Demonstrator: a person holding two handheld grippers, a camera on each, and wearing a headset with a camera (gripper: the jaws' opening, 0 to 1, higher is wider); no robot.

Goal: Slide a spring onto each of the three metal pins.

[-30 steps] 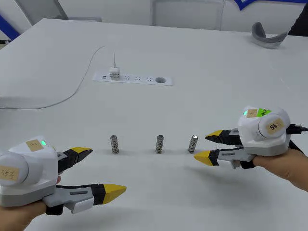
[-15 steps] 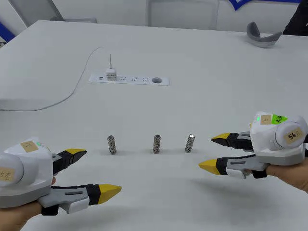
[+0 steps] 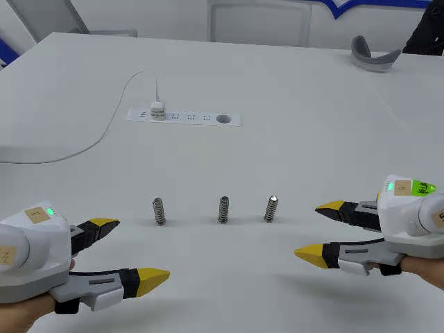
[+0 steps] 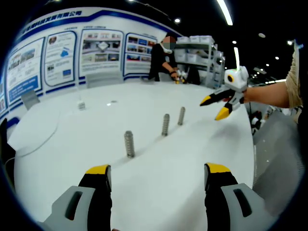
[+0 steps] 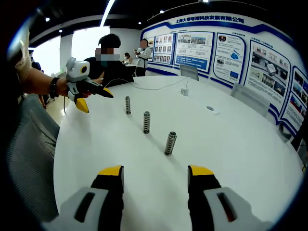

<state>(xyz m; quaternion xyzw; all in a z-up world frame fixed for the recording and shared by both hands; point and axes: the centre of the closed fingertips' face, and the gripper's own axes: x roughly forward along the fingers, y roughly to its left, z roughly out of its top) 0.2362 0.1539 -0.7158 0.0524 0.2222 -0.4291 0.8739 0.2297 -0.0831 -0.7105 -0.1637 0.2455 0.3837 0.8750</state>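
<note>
While the person is holding both tools low over the white bench [image 3: 291, 139], three springs are standing in a row at the lower centre of the head view: the left spring [image 3: 159, 211], the middle spring [image 3: 223, 209] and the right spring [image 3: 270, 211]. Each is standing upright and apart from its neighbour. A rounded pin tip [image 3: 273, 200] is poking out of the top of the right spring.

The left gripper [image 3: 139, 250] is hovering at the lower left of the frame, its yellow-tipped fingers spread wide and gripping nothing, clear of the left spring. The right gripper [image 3: 309, 230] is hovering at the lower right, its fingers likewise gaping and empty, pointing toward the right spring without touching it.

Behind the row, in the upper middle of the frame, a white power strip [image 3: 184, 117] is lying on the bench with a white plug [image 3: 157, 109] seated in it. A cable [image 3: 104, 135] is trailing off toward the left edge. A grey curved band [image 3: 374, 55] is lying at the upper right.
</note>
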